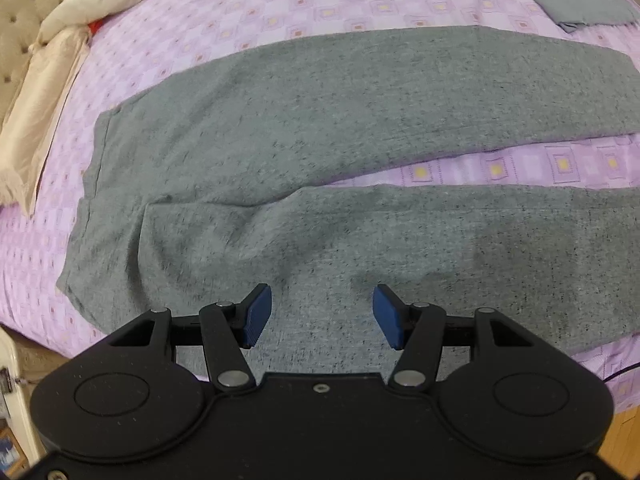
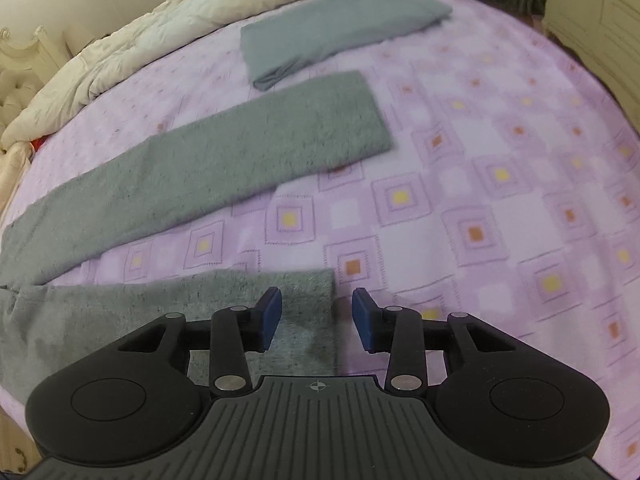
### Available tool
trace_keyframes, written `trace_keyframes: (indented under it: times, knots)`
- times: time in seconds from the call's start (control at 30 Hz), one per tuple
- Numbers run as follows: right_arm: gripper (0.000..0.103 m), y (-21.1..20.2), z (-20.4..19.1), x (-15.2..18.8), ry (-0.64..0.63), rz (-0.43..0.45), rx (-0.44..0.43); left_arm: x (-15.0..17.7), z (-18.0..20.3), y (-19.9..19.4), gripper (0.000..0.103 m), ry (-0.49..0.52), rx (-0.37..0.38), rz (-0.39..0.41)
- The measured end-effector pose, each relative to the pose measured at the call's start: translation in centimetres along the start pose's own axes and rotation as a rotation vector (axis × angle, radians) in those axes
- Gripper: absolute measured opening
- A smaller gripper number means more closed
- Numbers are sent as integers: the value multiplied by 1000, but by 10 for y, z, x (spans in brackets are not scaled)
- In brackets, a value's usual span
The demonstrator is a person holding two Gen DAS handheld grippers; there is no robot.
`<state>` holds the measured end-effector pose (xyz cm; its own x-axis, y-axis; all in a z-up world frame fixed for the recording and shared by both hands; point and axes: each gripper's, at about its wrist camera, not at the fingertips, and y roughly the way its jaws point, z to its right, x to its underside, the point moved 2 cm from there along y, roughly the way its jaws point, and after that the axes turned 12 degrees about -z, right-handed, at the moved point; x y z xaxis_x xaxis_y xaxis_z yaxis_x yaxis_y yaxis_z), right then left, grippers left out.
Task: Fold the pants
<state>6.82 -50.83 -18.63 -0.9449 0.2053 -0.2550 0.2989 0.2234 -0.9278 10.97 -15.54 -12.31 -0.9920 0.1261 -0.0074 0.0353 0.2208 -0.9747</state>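
Now we see the pants flat on the purple bedspread, left gripper apart over the waist end; only our right gripper, also apart, shows the leg hem.

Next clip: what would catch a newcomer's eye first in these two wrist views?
The grey pants lie spread flat across the purple patterned bedspread, legs apart in a V. The left claw hangs open above the near leg by the hip end; the right claw is open at that leg's cuff. A folded grey-blue cloth lies beyond, beside a cream duvet.
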Motion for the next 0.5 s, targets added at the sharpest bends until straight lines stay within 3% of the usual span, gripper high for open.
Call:
trace_keyframes:
  times: [0.1,0.13,0.17,0.27,0.37,0.5]
  knots:
    - [37,4,-7,-1,-17,-11,-17,1,6,-3,62,31,-10,12]
    - [25,4,-9,-2,-19,-20,-24,1,7,-3,62,37,-13,13]
    - [4,2,-12,-2,-22,-19,-30,0,8,-3,62,42,-17,12]
    - [3,-17,-27,-1,-53,23,-10,-1,6,-3,62,34,-21,10]
    - [3,-29,-24,-18,-16,92,116,-2,1,-3,62,10,-19,6]
    - [3,-1,-4,-49,32,43,217,-2,0,-1,62,-4,-20,10]
